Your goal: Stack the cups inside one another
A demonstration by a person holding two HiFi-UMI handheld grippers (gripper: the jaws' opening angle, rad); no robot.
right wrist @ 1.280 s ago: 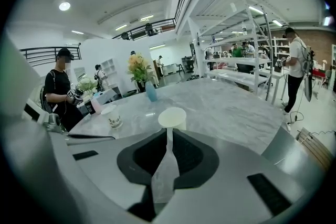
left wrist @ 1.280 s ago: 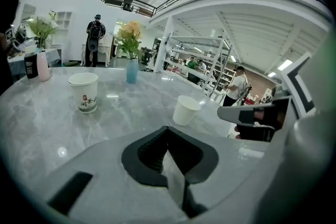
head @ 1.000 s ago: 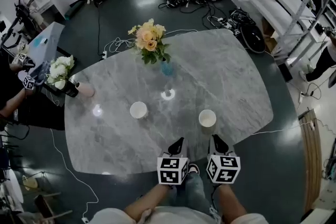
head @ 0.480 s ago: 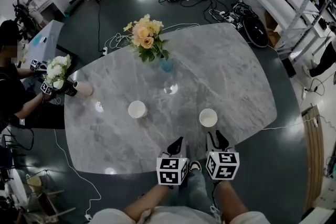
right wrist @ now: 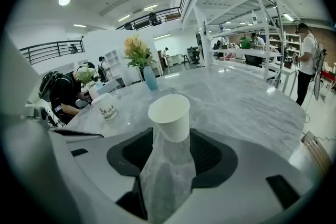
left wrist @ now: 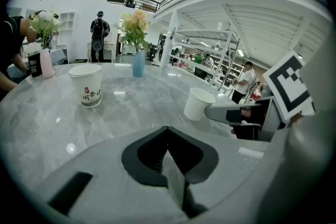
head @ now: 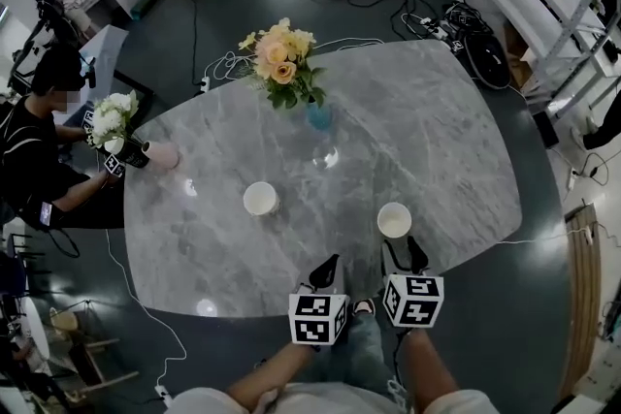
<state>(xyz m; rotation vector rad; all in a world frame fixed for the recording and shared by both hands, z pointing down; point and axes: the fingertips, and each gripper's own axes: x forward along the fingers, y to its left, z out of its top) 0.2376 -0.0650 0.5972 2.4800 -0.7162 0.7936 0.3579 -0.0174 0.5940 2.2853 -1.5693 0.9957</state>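
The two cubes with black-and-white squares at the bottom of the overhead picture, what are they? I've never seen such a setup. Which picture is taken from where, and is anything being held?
There is no robot here. A person holds a two-jawed tool in each hand, and each marked cube is part of one. The overhead picture comes from a camera on the person's head. The other two come from cameras riding on the tools, looking along their jaws. On the grey marble table stand a printed cup, a plain cup and a blue vase of flowers. The left tool is shut and empty. The right tool has just been opening its jaws. The plain cup stands just ahead of them, not gripped, so nothing is held.
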